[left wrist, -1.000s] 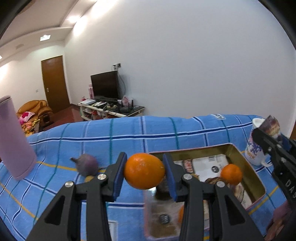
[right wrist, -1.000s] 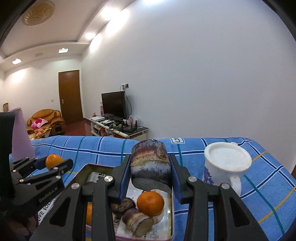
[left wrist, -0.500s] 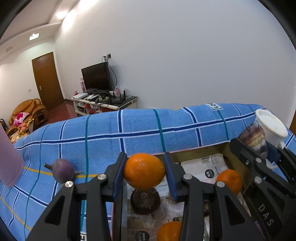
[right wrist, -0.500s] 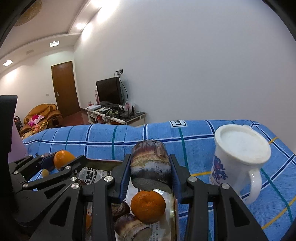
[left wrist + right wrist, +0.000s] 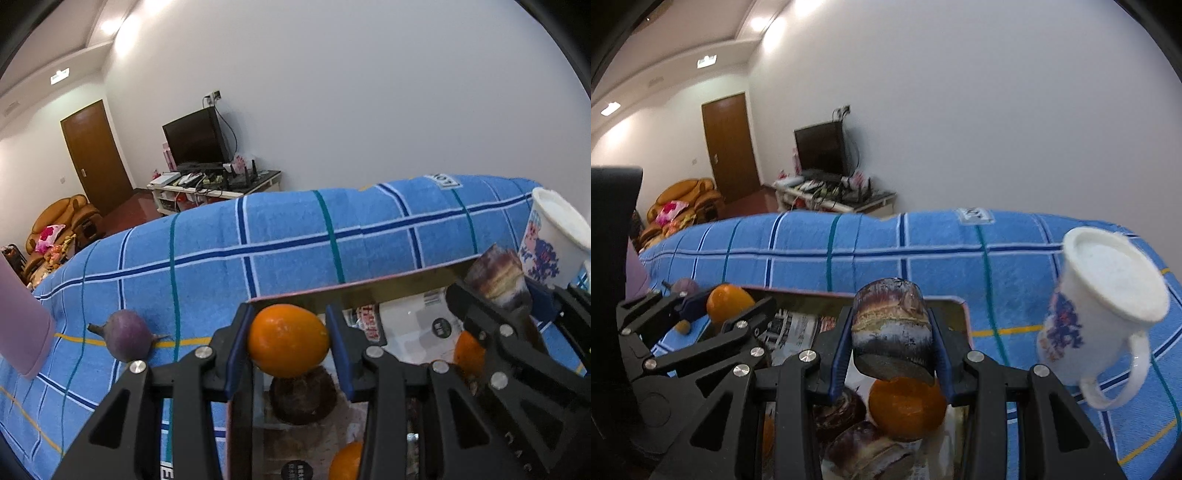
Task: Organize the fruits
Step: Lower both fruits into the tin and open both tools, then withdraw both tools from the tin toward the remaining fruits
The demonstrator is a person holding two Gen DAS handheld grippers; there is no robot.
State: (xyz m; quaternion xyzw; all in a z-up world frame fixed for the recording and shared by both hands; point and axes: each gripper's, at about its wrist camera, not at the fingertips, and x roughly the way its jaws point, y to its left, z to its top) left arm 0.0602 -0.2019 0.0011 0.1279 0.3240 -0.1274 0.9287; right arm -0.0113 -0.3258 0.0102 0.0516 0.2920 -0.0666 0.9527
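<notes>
Both grippers have come down over the tin (image 5: pixel 369 286): left gripper (image 5: pixel 290 345) clamps an orange (image 5: pixel 288 345), right gripper (image 5: pixel 892 336) a purple cane chunk (image 5: pixel 890 328); drop-off looks imminent.

A white mug (image 5: pixel 1108 314) with blue print stands on the blue checked cloth (image 5: pixel 295 240). Behind are a television (image 5: pixel 194 138), a brown door (image 5: pixel 94 155) and an orange armchair (image 5: pixel 59 221).

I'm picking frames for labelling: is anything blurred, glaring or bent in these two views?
Left wrist view: sharp; ceiling lights glare at top left; fisheye bows the blue cloth. Right wrist view: the mug is smeared by motion blur, the held purple piece stays crisp; ceiling lights glare.
</notes>
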